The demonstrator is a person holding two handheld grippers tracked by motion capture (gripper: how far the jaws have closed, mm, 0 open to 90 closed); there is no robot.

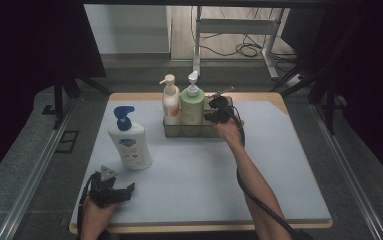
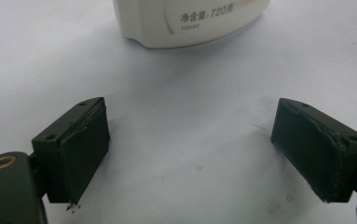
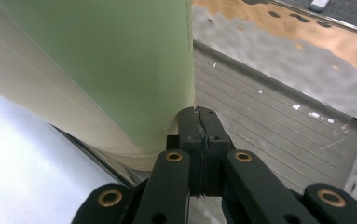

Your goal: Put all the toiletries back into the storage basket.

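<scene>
Green bottle, white bottle blue-capped, tray seemingly clear.

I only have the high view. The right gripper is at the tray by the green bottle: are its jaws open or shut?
Observer: Shut. The right gripper has its tips beside the green bottle, over the tray floor.
Operator: And the left one?
Observer: The left gripper is wide open, with bare mat between the jaws.
Operator: What's ahead of it?
Observer: The white bottle, standing apart from the jaws; its label reads 720.
</scene>
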